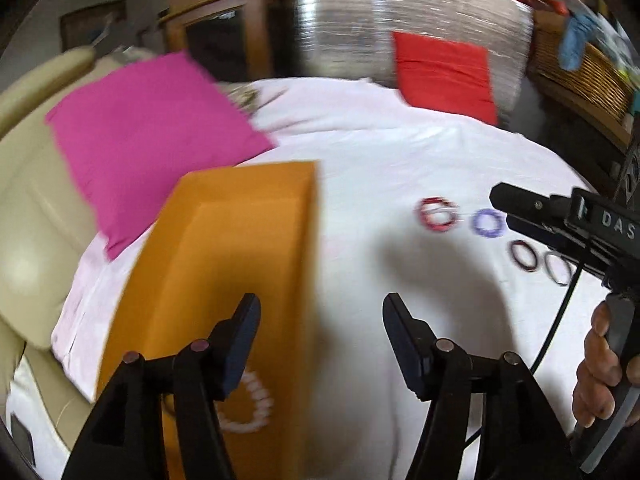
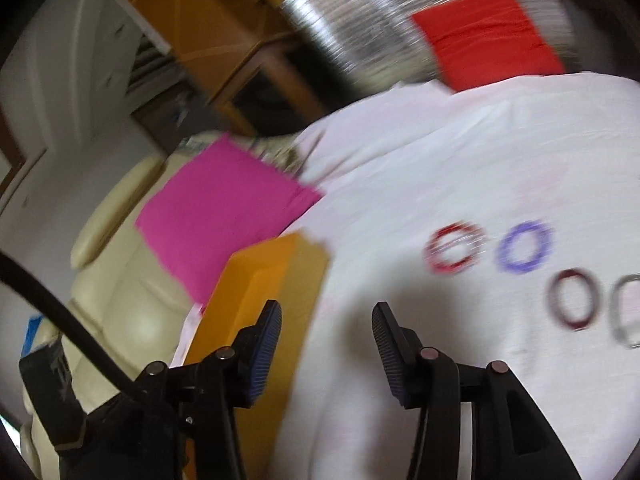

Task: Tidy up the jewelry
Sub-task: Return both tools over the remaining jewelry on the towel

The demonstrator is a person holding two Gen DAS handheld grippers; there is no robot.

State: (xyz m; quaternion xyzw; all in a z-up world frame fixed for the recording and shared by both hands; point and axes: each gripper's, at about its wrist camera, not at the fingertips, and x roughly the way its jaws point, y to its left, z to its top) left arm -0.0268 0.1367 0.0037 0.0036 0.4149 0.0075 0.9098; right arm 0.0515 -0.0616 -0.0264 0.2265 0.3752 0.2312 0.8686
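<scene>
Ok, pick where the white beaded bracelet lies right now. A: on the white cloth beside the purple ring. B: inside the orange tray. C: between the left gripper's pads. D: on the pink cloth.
B: the white beaded bracelet rests inside the orange tray, free of both grippers.

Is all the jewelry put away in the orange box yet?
Not yet. One white beaded bracelet already lies in the orange box. Nothing is in hand: the left gripper and right gripper both have open, empty jaws. Still on the white cloth: red bangles, a purple, a dark and a silver one.
</scene>
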